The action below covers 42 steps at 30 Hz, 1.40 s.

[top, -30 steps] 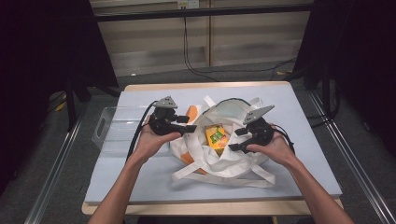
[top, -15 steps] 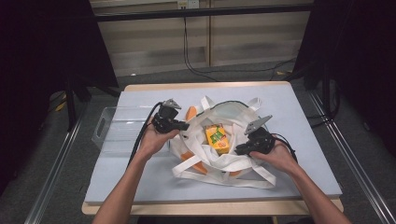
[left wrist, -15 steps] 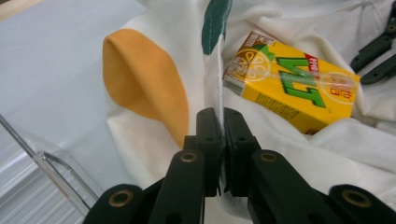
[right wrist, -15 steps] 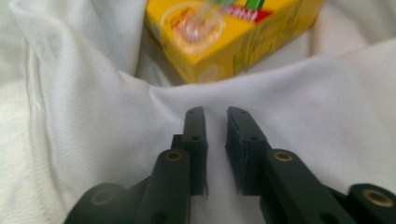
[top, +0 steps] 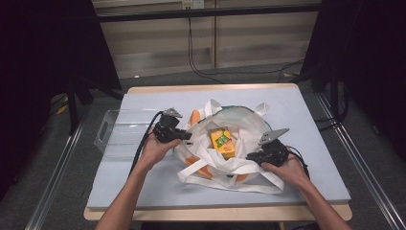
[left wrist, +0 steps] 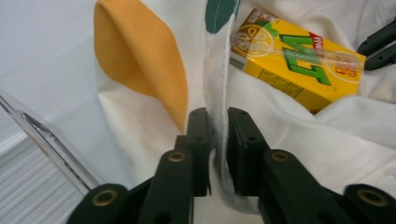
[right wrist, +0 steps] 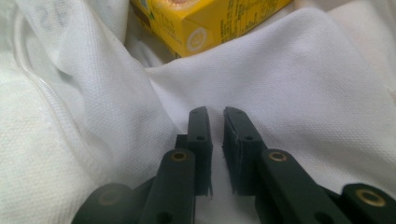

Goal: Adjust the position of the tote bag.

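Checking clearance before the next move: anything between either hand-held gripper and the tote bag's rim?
Nothing visible. The left hand-held gripper already pinches the white tote bag rim between its jaws. The right hand-held gripper sits nearly shut against the bag's cloth. The yellow juice carton lies inside the bag, clear of both.

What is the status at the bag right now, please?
Left gripper shut on bag rim. Right gripper nearly shut, grip unclear. Carton inside bag. Nothing in the way.

The yellow juice carton (right wrist: 205,23) is cut off by the top edge of the right gripper view, its print blurred. In the high view, folds of the white tote bag (top: 239,165) hide the carton's lower end.
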Motion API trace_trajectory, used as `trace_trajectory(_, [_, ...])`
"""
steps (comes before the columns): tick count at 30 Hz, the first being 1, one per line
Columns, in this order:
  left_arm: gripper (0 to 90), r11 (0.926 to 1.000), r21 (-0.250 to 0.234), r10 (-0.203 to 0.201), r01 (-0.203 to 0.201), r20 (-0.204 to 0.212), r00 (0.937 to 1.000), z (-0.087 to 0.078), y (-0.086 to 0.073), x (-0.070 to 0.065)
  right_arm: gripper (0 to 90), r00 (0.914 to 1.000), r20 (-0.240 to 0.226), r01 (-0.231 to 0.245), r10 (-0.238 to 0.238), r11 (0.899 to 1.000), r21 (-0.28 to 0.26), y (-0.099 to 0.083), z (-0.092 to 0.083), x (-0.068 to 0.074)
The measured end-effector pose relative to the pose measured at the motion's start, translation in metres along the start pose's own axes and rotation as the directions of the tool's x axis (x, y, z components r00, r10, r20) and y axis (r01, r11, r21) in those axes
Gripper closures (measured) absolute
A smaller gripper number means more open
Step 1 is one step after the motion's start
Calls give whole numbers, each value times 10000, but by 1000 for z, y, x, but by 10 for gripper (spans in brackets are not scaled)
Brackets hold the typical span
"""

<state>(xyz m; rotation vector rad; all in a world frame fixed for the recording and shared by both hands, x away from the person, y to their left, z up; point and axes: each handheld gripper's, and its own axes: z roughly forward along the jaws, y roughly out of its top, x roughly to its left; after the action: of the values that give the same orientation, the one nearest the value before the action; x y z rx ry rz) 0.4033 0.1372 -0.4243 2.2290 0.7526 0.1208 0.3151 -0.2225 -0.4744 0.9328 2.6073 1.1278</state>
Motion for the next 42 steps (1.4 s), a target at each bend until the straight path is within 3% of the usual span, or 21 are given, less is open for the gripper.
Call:
trace_trajectory(5, [702, 9981, -619, -63, 79, 265, 9996, -9, -2, -3, 677, 9998, 37, -204, 207, 9974, -695, 3, -11, 0])
trace_trajectory(8, [636, 9921, -1251, -56, 117, 491, 9988, -19, -3, -8, 612, 9995, 119, -294, 309, 9934, -1110, 6, -18, 1])
trace_trajectory(13, [537, 9858, -1679, 154, -100, 312, 9994, -31, -11, -17, 540, 9993, 241, -264, 301, 9899, -1394, 12, -23, 8])
trace_trajectory(19, [482, 9760, -2177, 21, 21, 194, 9998, -45, -27, -22, 525, 9988, 219, -403, 445, 9856, -1644, 15, -25, 9])
trace_trajectory(20, [486, 9693, -2457, -9, 40, 127, 9999, -49, -30, -24, 524, 9987, 239, -403, 448, 9854, -1652, 15, -25, 9])
trace_trajectory(21, [498, 9693, -2457, -9, 40, 127, 9999, -49, -30, -24, 524, 9985, 249, -435, 483, 9848, -1682, 15, -25, 9])
trace_trajectory(22, [508, 9631, -2691, 56, 5, 222, 9997, -54, -28, -29, 524, 9985, 282, -411, 465, 9847, -1693, 15, -25, 9])
trace_trajectory(27, [507, 9585, -2816, 565, -440, 362, 9977, -59, -16, -43, 520, 9985, 258, -421, 476, 9822, -1829, 18, -26, 8])
trace_trajectory(29, [507, 9586, -2794, 676, -544, 378, 9970, -60, -13, -50, 515, 9989, 252, -341, 398, 9803, -1946, 22, -27, 11])
trace_trajectory(31, [513, 9639, -2619, 574, -476, 297, 9979, -58, -11, -55, 509, 9991, 204, -332, 382, 9783, -2043, 24, -28, 13])
trace_trajectory(35, [517, 9708, -2280, 976, -752, 885, 9913, -39, 3, -75, 509, 9993, 249, -236, 294, 9778, -2082, 25, -31, 15])
trace_trajectory(38, [512, 9741, -2138, 1006, -743, 1147, 9883, -24, 11, -80, 509, 9991, 302, -235, 308, 9758, -2175, 24, -34, 15])
trace_trajectory(42, [505, 9791, -1908, 931, -699, 1155, 9889, -12, 15, -83, 511, 9986, 387, -270, 369, 9730, -2293, 23, -35, 13])
